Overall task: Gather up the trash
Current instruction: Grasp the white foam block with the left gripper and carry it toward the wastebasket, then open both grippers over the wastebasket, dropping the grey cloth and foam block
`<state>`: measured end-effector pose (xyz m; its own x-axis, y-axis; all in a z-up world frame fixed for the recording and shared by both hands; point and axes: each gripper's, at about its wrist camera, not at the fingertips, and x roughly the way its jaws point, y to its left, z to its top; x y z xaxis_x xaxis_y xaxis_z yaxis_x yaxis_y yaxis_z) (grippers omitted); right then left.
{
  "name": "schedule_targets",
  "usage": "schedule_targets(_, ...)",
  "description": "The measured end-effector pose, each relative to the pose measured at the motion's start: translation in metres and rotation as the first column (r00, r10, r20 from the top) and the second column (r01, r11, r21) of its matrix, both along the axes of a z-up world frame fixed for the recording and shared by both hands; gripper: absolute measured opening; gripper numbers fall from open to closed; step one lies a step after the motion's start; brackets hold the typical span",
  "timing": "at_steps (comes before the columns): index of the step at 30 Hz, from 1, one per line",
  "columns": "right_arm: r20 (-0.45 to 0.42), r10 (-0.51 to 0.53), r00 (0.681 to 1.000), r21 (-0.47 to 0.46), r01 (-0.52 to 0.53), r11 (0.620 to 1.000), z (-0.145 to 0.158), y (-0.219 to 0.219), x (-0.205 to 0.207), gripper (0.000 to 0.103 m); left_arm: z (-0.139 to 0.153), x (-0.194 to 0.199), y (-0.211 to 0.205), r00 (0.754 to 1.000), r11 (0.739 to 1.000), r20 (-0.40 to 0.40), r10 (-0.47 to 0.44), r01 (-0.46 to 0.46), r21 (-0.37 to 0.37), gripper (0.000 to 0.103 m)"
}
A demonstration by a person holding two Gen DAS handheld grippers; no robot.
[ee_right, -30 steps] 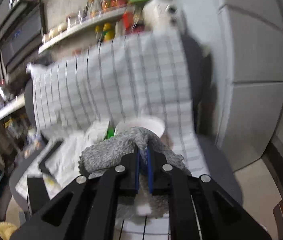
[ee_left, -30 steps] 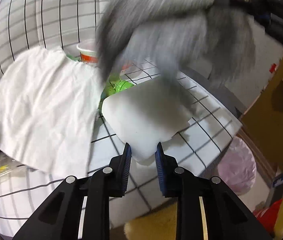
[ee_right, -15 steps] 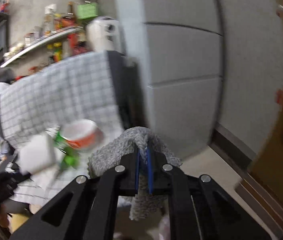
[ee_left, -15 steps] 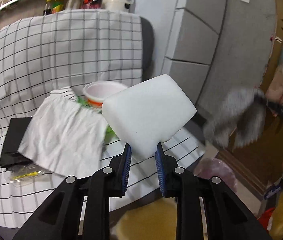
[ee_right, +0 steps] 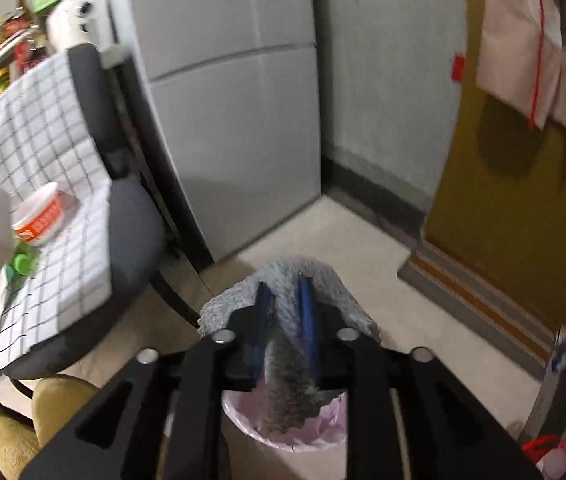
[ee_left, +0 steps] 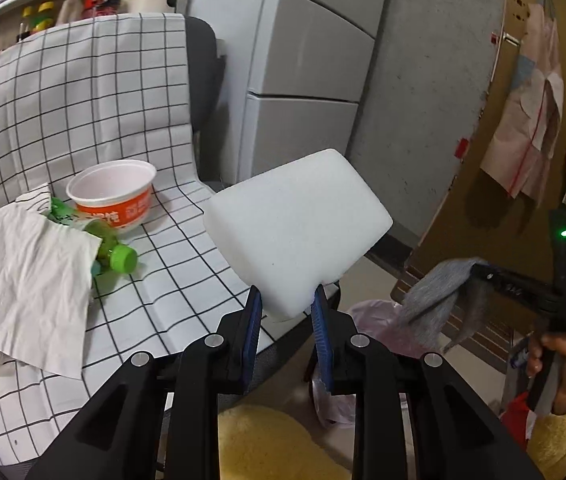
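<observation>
Grey rag (ee_right: 283,384) hangs between my right tongs (ee_right: 285,312), whose jaws are opening; the pads now stand apart from it, though cloth is draped over the tips and runs down between them. Directly below the right tongs sits the bin bag (ee_right: 323,432), pink and open-mouthed, on the floor.

White sponge (ee_left: 299,232) is clamped at its lower corner by my left tongs (ee_left: 285,320), jaws narrow and pressing on it; most of the block stands out ahead of the tips. The bin bag lies below and right of the left tongs.

Ahead and left of the left tongs, on the checked cloth (ee_left: 83,112) over a chair, lie the remaining items: a cup (ee_left: 113,194), a green bottle (ee_left: 111,252) and a tissue (ee_left: 23,288) partly covering the bottle.

Risks, as I judge them:
- The rag may snag on the right pads rather than drop, since its folds wrap both tips.
- If it falls off-centre it may catch the bag's rim and slide to the floor.
- The sponge is held by one corner only; a quick swing could twist it free before it is over the bag.
- The right hand (ee_left: 559,364) and the left tongs work close together over the bag and could collide.
</observation>
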<state>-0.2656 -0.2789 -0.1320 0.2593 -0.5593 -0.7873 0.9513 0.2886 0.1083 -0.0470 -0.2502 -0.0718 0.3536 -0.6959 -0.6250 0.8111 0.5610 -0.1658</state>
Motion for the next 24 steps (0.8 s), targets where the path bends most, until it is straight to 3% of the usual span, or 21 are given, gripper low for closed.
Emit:
schedule_targets(2, 0.012, -0.016, 1.0, 0.027, 0.015, 1.0, -0.009, -0.004, -0.004, 0.036, -0.003, -0.005, -0.002, 1.0, 1.0, -0.001, -0.003, 0.003, 0.011, 0.026)
schedule_targets(7, 0.048, -0.024, 0.999, 0.023, 0.023, 0.999, -0.009, 0.0, -0.009, 0.036, -0.007, -0.012, -0.011, 1.0, 0.999, 0.002, -0.027, 0.027, 0.035, 0.026)
schedule_targets(14, 0.121, -0.051, 0.991, -0.101, 0.064, 0.993, 0.039, 0.009, -0.026, 0.036, -0.016, -0.047, -0.044, 0.985, 0.984, 0.007, -0.17, 0.169, 0.054, 0.027)
schedule_targets(19, 0.143, -0.055, 0.988, -0.205, 0.084, 0.975, 0.081, 0.022, -0.039, 0.043, -0.027, -0.075, -0.083, 0.957, 0.956, -0.007, -0.288, 0.288, 0.049, 0.027)
schedule_targets(24, 0.137, -0.058, 0.989, -0.27, 0.094, 0.958, 0.1, 0.029, -0.051, 0.045, -0.05, -0.095, -0.124, 0.931, 0.929, -0.035, -0.362, 0.364, 0.063, 0.028)
